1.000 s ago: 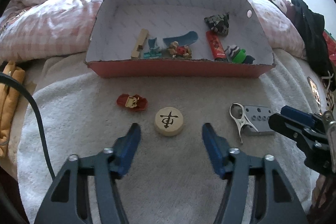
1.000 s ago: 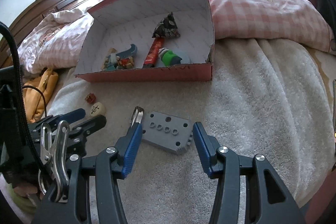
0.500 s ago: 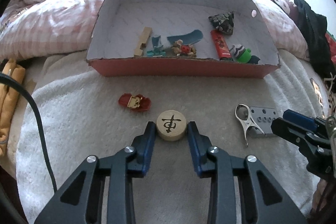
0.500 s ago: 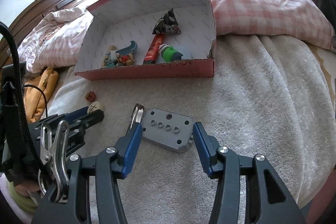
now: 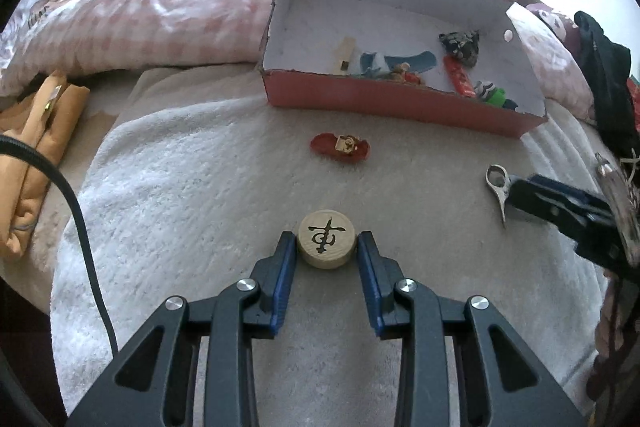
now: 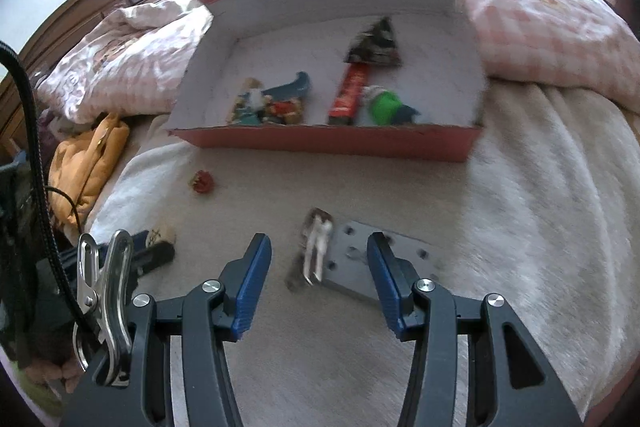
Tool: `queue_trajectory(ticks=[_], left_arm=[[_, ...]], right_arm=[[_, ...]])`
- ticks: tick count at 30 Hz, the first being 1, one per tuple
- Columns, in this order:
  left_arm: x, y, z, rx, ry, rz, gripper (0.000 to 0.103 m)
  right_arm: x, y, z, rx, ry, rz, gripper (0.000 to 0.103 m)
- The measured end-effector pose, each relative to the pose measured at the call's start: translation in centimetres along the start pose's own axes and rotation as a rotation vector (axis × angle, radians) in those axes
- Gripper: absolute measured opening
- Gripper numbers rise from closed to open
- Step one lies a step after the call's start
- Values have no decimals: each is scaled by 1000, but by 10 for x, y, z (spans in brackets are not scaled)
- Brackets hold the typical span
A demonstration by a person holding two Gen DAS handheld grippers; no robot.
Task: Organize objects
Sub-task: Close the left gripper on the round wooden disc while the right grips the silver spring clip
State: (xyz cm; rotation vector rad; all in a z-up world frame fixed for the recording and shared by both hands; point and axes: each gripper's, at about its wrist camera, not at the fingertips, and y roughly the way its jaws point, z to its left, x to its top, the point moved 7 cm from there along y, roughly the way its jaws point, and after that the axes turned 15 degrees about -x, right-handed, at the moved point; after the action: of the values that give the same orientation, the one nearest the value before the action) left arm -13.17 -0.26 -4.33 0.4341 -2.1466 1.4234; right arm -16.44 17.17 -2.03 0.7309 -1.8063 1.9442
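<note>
The left gripper [image 5: 326, 247] was clamped on a round wooden chess piece [image 5: 326, 244] bearing a black character, both blue pads pressed against its sides above a pale towel [image 5: 180, 167] spread over the bed. Beyond it, a small red toy figure [image 5: 340, 147] lay on the towel, just short of a red cardboard box [image 5: 392, 105] whose white interior held a red tube [image 5: 459, 76], a green toy [image 5: 495, 95], a blue curved piece [image 5: 404, 61], a wooden block [image 5: 344, 55] and a dark patterned pouch [image 5: 460, 43]. The right gripper [image 6: 318, 267] hung with its jaws spread wide and nothing between them, above metal nail clippers [image 6: 316, 247] that lay against a gray plate with holes [image 6: 352, 267]; that view was blurred. An orange cloth [image 5: 36, 155] sat at the towel's left edge, beside a pink checked quilt [image 5: 140, 19].
</note>
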Motion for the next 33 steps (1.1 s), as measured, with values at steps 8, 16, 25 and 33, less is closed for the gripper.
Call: queue_trajectory(ticks=[8,16,25,33], left_arm=[[-1,-1,1,-16,0,-12,31],[-1,-1,0,-15,6,-17,31],[-1,-2,1,-15,4,-19,31],[0,-2,-2,-23,4,-16,31]], right_arm=[[3,10,24,-6,-84,-15,40],[-7,14,34,23,-118,12,35],[-13,13,35,11,-131,0,36],[-14,11,25,6,-87,4,21]])
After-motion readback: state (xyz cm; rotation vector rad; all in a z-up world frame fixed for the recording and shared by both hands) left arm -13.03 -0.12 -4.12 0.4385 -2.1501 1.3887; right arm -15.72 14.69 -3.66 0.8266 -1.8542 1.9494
